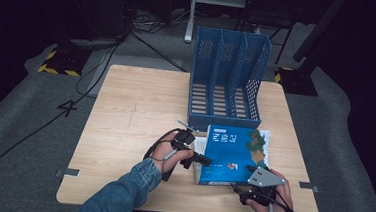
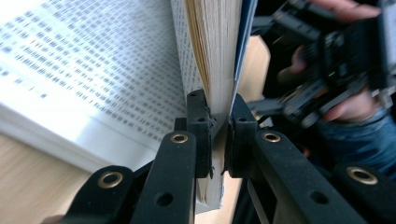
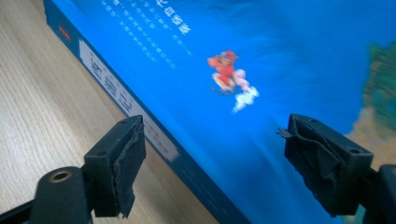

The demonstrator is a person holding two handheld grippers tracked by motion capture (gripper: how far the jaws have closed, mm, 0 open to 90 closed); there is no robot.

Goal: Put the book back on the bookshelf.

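the blue book [image 1: 232, 154] lies on the wooden desk [image 1: 130, 112], just in front of the blue file rack [image 1: 228, 74], with its cover side lifted so the white printed pages beneath show at its left edge. in the left gripper view the left gripper [image 2: 218, 133] has its fingers [image 2: 198, 123] pinching a thick sheaf of pages together with the blue cover, the pads pressed on either side of that upright sheaf while the open page spread falls away to the left. in the high view this gripper sits at the book's left edge, held by a hand in a denim sleeve. the right gripper [image 3: 210, 163] hangs at the book's near right corner with its fingers [image 3: 119, 163] spread wide: one pad is over the bare desk just beside the spine, the other above the blue cover, neither touching the book.
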